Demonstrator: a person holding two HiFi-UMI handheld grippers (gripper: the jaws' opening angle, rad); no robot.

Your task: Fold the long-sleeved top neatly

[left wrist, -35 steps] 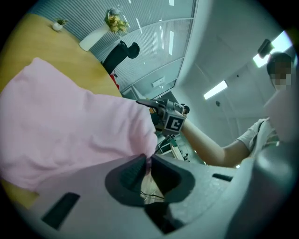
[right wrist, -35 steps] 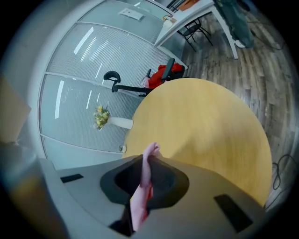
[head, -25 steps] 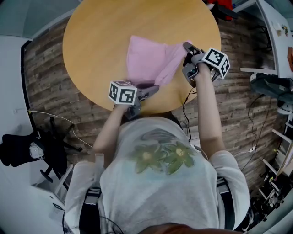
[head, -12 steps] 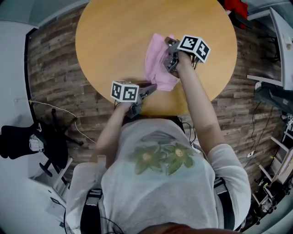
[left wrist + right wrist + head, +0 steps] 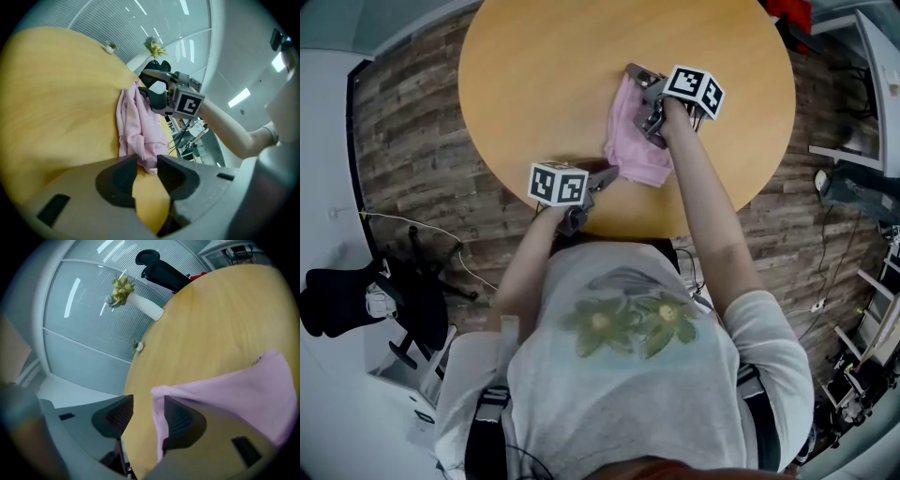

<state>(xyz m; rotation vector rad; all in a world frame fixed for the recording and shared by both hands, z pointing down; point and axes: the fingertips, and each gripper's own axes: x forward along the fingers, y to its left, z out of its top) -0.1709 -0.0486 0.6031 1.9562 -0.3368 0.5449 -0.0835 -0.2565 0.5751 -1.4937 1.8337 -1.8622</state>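
Pink top lies folded narrow near the centre of the tabletop; the left hand-held gripper at its 7 o'clock corner and the right hand-held gripper at its 12 o'clock edge have just opened, jaws apart, cloth between them unpinched: a hem snagging on withdrawal may undo the fold

Bright overhead light; fisheye edges dark and blurred.

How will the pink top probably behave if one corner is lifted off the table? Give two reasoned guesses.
Probably floppy: the pink top lies in soft bunched folds, so it would likely droop from a held corner. Likely light too: thin layers sag flat onto the table. Pushed, it would probably crumple rather than slide whole.
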